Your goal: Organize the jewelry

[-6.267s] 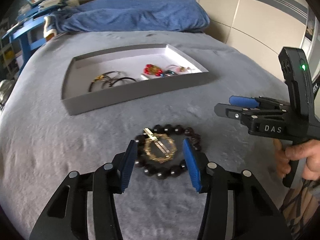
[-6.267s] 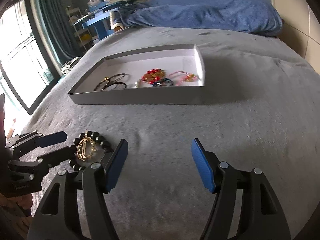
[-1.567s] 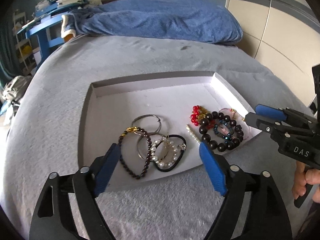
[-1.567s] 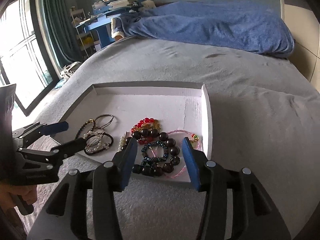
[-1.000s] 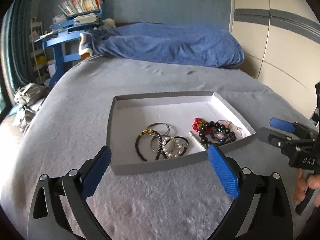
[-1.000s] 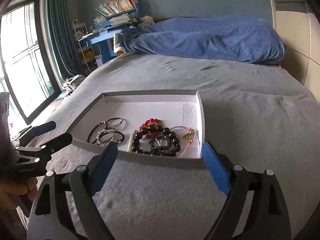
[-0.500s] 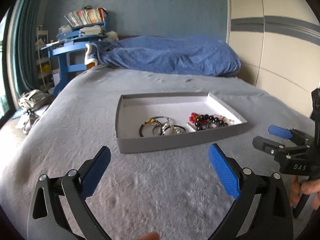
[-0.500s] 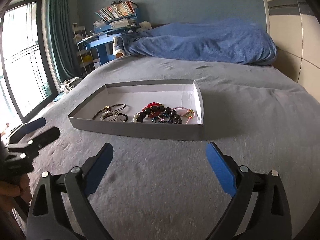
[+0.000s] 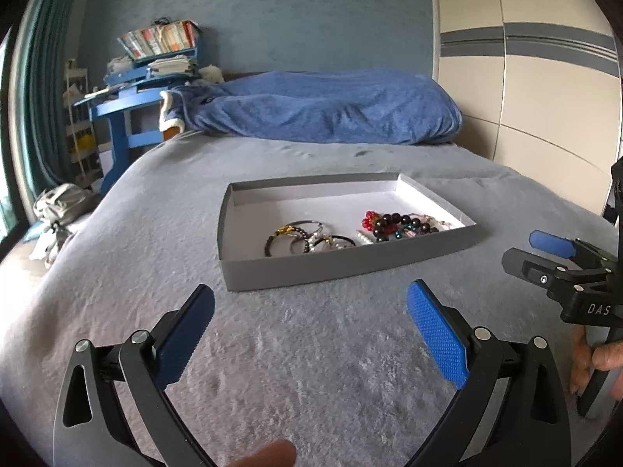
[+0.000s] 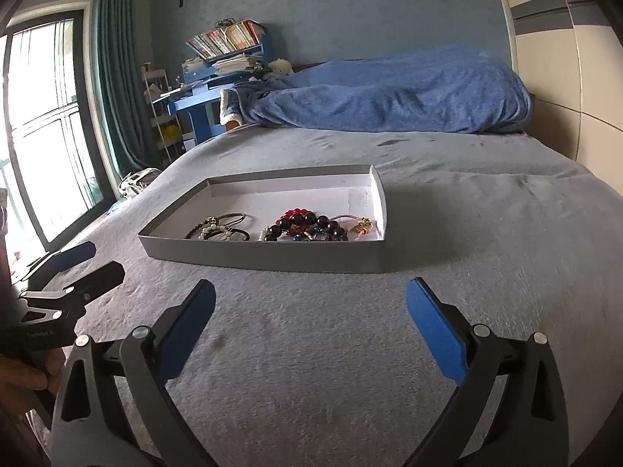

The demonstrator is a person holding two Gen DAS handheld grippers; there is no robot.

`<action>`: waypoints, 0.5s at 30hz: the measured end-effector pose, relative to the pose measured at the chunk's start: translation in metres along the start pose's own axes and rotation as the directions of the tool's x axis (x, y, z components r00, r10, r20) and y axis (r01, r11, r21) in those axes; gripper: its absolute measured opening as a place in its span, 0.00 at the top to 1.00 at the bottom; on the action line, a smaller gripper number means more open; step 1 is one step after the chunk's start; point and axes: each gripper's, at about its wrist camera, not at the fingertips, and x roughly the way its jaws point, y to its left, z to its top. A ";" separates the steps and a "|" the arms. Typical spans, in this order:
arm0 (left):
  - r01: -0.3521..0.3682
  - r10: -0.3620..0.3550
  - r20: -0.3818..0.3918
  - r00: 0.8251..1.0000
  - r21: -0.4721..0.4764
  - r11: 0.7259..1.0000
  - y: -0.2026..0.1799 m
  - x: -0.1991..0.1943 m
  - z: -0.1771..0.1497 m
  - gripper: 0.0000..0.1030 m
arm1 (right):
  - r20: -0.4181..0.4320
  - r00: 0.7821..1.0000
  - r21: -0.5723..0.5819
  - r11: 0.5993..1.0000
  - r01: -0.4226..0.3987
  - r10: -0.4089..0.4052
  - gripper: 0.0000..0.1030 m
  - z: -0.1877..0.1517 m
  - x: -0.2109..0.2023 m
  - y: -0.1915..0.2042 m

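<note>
The shallow grey cardboard tray with a white floor lies at 12 o'clock from both tongs, on the grey plush bedspread. Inside, at its near edge, the dark round-bead bracelet tops a tangle toward 1 o'clock, and the thin bangles and pearl strand lie beside it. The left gripper and right gripper both gape wide, holding nothing. The beads are probably light, hard and slippery, and likely snag their neighbours; pinching across one exposed strand seems surest.
</note>
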 end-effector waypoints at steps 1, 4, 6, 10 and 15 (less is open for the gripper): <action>0.000 0.000 0.001 1.000 0.000 1.000 0.000 0.000 0.000 0.05 | -0.001 1.000 -0.003 1.000 0.000 0.000 0.06 0.000 0.000 0.001; 0.002 -0.002 -0.001 1.000 -0.004 1.000 0.000 0.000 0.000 0.05 | 0.000 1.000 -0.019 1.000 -0.003 0.003 0.06 0.000 0.000 0.004; 0.003 -0.003 -0.001 1.000 -0.006 1.000 0.000 0.000 0.000 0.05 | 0.002 1.000 -0.026 1.000 -0.003 0.003 0.06 -0.001 -0.001 0.006; 0.002 -0.002 -0.002 1.000 -0.003 1.000 0.000 0.000 0.000 0.05 | 0.001 1.000 -0.026 1.000 -0.003 0.003 0.06 -0.001 -0.001 0.006; 0.002 -0.002 0.001 1.000 -0.004 1.000 0.000 0.000 0.001 0.05 | 0.001 1.000 -0.027 1.000 -0.003 0.003 0.06 -0.001 -0.001 0.006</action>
